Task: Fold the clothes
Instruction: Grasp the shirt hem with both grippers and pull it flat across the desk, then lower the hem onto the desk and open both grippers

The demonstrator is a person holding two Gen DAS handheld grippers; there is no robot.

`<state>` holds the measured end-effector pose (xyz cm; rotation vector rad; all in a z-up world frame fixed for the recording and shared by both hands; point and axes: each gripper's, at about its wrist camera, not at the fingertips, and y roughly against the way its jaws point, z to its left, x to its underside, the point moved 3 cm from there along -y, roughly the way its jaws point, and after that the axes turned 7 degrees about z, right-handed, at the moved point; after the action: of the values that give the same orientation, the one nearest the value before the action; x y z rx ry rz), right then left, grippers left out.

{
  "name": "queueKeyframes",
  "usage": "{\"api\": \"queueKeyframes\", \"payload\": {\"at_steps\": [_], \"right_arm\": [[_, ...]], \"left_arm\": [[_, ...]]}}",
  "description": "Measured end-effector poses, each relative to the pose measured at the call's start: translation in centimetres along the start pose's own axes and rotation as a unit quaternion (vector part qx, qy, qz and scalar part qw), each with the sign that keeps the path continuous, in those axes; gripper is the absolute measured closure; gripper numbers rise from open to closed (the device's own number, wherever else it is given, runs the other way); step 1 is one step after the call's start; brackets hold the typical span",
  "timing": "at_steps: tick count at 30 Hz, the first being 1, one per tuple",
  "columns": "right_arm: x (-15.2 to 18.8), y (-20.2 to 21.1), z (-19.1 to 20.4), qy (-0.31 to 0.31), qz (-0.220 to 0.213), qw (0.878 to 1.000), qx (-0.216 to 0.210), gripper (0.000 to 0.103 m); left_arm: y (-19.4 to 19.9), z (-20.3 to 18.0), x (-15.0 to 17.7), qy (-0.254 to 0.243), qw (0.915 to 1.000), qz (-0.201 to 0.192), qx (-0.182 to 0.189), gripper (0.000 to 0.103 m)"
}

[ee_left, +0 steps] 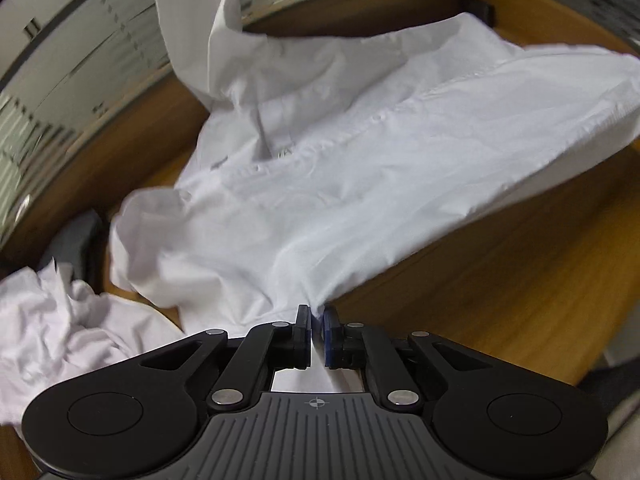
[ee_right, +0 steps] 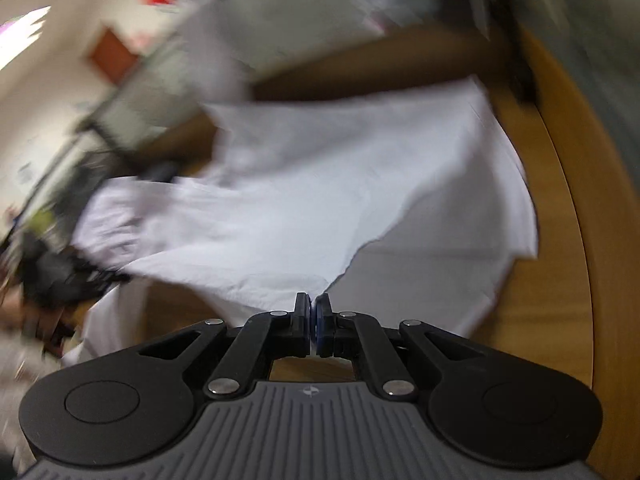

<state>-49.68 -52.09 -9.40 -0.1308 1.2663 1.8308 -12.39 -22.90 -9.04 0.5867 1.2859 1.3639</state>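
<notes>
A white shirt [ee_left: 340,168] is stretched above the wooden table [ee_left: 500,280], creased and lifted off the surface. My left gripper [ee_left: 317,318] is shut on a gathered edge of the shirt, the cloth pinched between its pads. In the right wrist view the same white shirt [ee_right: 320,192] spreads ahead, blurred by motion. My right gripper [ee_right: 313,312] is shut on another edge of it, a pointed corner of cloth running into the closed pads.
A second crumpled white garment [ee_left: 60,320] lies at the left of the table. A dark grey object [ee_left: 76,240] sits behind it. The table's curved edge [ee_right: 576,240] runs along the right. A dark blurred object [ee_right: 56,276] is at the left.
</notes>
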Motion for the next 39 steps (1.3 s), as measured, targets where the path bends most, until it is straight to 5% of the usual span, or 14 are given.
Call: {"api": "queueKeyframes", "payload": {"at_steps": [5, 13, 15, 18, 23, 25, 26, 27, 35, 39], "right_arm": [[6.4, -0.4, 4.0, 0.098, 0.006, 0.995, 0.034, 0.1], [15.2, -6.7, 5.8, 0.123, 0.053, 0.986, 0.104, 0.095], [15.2, -6.9, 6.0, 0.1, 0.044, 0.989, 0.098, 0.088], [14.0, -6.8, 5.5, 0.044, 0.026, 0.996, 0.07, 0.059], [12.7, -6.5, 1.5, -0.081, 0.021, 0.996, 0.023, 0.056], [12.5, -6.8, -0.4, -0.137, 0.021, 0.99, 0.003, 0.063], [12.4, -7.0, -1.0, -0.152, 0.019, 0.988, -0.006, 0.075], [12.4, -7.0, -1.2, -0.155, 0.018, 0.988, -0.004, 0.102], [11.7, -1.4, 4.0, -0.061, -0.04, 0.997, 0.021, 0.102], [14.7, -3.2, 4.4, -0.06, 0.003, 0.997, 0.048, 0.101]], "left_arm": [[-1.6, -2.0, 2.4, -0.081, 0.9962, 0.033, -0.001, 0.095], [-6.0, -4.4, 5.2, -0.162, 0.9843, 0.066, -0.021, 0.095], [-6.7, -4.6, 5.5, -0.174, 0.9821, 0.068, -0.026, 0.094], [-6.6, -4.4, 5.2, -0.173, 0.9826, 0.062, -0.029, 0.094], [-6.4, -5.1, 5.1, -0.164, 0.9844, 0.05, -0.038, 0.094], [-6.3, -5.4, 5.0, -0.161, 0.9851, 0.046, -0.041, 0.094], [-6.2, -5.5, 5.0, -0.159, 0.9854, 0.044, -0.043, 0.094], [-6.2, -5.6, 5.0, -0.157, 0.9857, 0.041, -0.045, 0.094], [-3.3, -5.5, 5.1, -0.147, 0.9868, 0.011, -0.065, 0.094], [-5.1, -6.7, 6.8, -0.174, 0.9815, 0.041, -0.07, 0.094]]}}
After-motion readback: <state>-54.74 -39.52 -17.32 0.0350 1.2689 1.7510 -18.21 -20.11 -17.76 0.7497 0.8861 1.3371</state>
